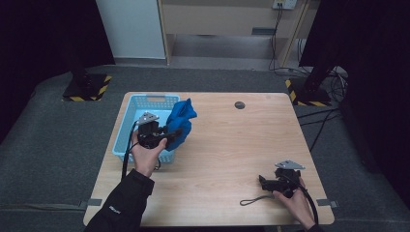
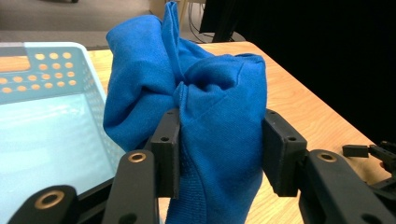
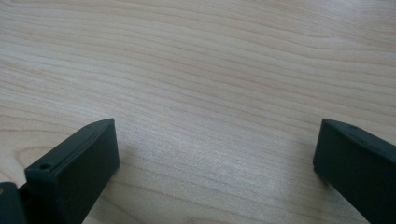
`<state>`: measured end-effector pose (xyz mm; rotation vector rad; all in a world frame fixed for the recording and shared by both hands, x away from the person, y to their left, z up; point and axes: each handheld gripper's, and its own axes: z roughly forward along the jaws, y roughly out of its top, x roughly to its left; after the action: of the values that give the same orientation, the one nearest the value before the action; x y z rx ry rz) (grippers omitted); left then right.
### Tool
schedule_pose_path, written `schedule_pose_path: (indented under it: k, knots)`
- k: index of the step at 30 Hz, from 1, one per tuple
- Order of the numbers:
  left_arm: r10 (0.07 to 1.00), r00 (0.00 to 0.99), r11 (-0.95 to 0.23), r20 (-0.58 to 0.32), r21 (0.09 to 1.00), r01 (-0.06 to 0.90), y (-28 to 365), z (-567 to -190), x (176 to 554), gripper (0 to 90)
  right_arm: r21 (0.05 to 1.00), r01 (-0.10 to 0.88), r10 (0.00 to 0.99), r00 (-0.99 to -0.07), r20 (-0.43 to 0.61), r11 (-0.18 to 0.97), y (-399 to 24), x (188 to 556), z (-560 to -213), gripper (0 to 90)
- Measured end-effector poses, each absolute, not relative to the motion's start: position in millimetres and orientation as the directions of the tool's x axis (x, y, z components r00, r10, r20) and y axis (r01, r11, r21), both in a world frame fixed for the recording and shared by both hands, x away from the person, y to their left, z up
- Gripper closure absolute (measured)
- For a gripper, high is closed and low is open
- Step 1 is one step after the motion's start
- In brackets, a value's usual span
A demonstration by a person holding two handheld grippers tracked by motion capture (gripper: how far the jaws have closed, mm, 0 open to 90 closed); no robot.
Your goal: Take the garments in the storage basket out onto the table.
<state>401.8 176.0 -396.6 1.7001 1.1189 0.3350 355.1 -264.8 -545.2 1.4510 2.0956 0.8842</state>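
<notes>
Left gripper point(image 1: 170, 133) clamped on bunched blue cloth point(image 1: 181, 122), jaws pressing both sides of fabric. Cloth lifted, hanging over right edge of light blue perforated basket point(image 1: 126, 126), partly above wooden table point(image 1: 227, 145). Basket at table's left side, near far edge. Left gripper view: cloth point(image 2: 210, 107) squeezed between black pads, folds bulging above, basket point(image 2: 46, 107) to left. Right gripper point(image 1: 263, 182) resting low at table's near right corner, well apart from cloth, jaws spread wide, bare tabletop point(image 3: 196, 84) between.
</notes>
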Motion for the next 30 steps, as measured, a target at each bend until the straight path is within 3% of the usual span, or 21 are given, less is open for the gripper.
schedule_pose_path:
  k: [30]
  knots:
    - [0.752,0.602,-0.109,-0.27,0.849,0.517,143.0,-415.3,401.6,53.8,0.715,0.654,0.936,-0.353,0.002,0.245,-264.8,355.1,-545.2,0.5]
